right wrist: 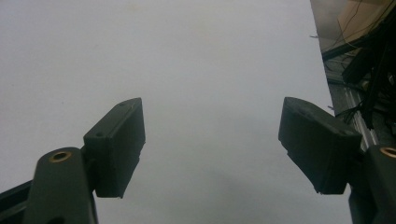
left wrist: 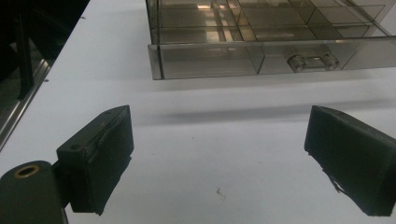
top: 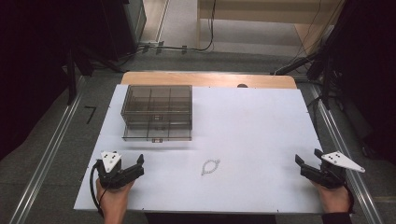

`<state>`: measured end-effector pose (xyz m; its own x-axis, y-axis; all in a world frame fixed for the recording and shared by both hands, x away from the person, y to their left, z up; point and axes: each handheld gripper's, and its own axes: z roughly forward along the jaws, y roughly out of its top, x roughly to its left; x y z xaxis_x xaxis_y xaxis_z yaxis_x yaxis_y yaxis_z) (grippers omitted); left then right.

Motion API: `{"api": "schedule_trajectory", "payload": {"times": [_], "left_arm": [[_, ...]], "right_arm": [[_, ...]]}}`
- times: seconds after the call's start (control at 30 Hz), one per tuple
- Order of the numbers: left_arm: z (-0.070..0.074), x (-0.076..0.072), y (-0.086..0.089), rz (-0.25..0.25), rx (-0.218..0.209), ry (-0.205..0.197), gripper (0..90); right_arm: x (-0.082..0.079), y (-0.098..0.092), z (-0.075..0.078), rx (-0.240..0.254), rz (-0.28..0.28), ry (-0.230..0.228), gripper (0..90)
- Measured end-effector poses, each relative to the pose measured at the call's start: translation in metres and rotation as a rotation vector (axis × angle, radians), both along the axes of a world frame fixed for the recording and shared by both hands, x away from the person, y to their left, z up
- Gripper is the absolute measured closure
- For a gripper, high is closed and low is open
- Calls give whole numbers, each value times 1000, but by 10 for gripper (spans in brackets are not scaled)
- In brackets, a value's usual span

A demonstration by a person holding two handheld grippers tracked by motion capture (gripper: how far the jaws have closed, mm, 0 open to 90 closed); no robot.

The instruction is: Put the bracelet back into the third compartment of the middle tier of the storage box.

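A smoked clear plastic drawer box (top: 157,112) stands at the back left of the white table top (top: 252,121), its lowest drawer (left wrist: 261,58) pulled out a little toward me. A thin chain necklace (top: 210,166) lies looped on the table near the front middle. My left gripper (top: 127,163) rests at the front left, jaws wide open and empty, pointing toward the box; in its own view the left gripper (left wrist: 217,144) faces the drawer front. My right gripper (top: 309,159) sits at the front right edge, also open with nothing between its jaws; the right gripper (right wrist: 212,140) looks over bare table.
The table's right edge (right wrist: 322,70) lies close to my right gripper, with cables and dark stands (right wrist: 369,60) beyond it. Metal floor rails (top: 46,154) run along both sides. A wooden strip (top: 210,79) borders the far edge of the table.
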<state>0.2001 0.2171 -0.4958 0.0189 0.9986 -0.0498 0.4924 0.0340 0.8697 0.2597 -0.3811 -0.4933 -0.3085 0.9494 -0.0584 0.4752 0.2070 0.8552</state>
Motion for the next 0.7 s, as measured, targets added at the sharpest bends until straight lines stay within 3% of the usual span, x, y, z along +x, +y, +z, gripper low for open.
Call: {"api": "schedule_trajectory", "payload": {"times": [0.7], "left_arm": [[1, -3, -13, -16, 8, 1, 89]], "right_arm": [[0, 2, 0, -3, 2, 1, 211]]}}
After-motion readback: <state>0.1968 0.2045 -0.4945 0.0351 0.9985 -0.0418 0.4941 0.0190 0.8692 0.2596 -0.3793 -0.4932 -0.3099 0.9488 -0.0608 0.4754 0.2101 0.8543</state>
